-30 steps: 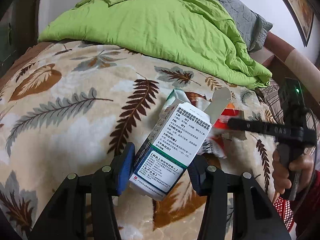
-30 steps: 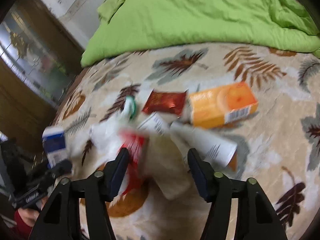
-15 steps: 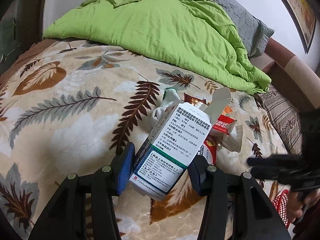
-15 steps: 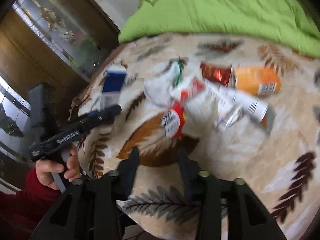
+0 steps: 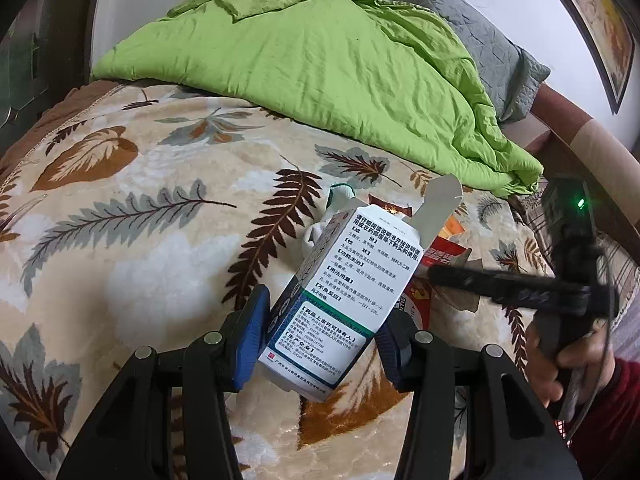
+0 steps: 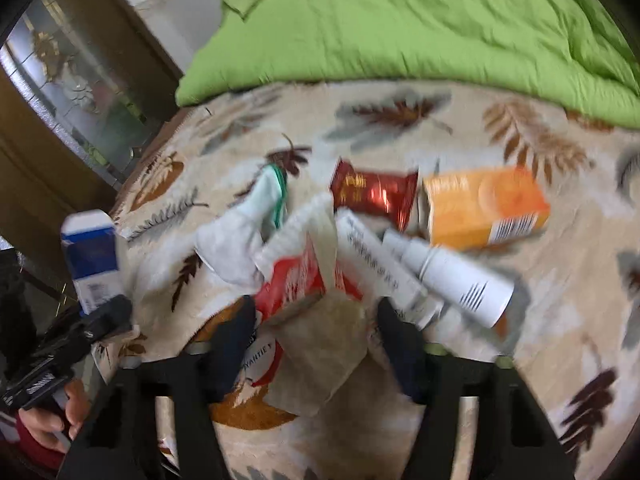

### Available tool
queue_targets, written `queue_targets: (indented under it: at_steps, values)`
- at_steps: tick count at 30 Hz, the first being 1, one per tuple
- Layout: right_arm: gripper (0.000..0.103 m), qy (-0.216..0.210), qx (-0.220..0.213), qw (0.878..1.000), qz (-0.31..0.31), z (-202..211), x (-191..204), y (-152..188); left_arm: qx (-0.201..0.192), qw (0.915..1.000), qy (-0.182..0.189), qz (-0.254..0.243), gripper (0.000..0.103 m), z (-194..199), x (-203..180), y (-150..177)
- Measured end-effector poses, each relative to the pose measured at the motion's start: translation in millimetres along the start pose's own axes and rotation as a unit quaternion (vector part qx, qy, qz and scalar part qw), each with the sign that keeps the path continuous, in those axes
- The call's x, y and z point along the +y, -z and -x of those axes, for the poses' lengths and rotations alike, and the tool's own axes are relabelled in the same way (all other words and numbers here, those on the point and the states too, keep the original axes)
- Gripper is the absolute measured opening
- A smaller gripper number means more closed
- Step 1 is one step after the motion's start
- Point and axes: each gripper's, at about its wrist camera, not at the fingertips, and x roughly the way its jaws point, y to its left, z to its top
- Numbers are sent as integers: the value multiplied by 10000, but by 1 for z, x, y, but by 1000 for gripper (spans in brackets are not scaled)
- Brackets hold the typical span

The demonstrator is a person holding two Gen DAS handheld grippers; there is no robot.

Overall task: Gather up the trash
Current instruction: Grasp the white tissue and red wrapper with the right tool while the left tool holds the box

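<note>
Trash pile (image 6: 320, 264) on bed blanket (image 5: 132, 240). Left gripper (image 5: 320, 332) clamps white medicine box (image 5: 340, 296) above it. Right gripper (image 6: 316, 320), jaws just opening again after narrowing, straddles crumpled wrapper (image 6: 324, 352); contact unclear from blur.

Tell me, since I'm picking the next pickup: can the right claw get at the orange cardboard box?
Probably yes: the right claw looks empty, and the orange cardboard box lies uncovered beyond the white spray bottle.
</note>
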Motion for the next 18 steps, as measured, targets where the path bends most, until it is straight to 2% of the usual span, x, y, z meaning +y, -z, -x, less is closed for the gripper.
queue_targets:
  at_steps: [4,13,18]
  values:
    - [50,75,-233,9996,-102,11,4,16,-53,9999,-48,-102,49,3,-9,4]
    - [49,581,-1175,9912,-194,84,27,78,-336,9980,-332,-419,49,18,-46,25]
    - [49,618,-1380,9875,-450,98,30,109,-447,9939,-627,-791,49,19,-72,45]
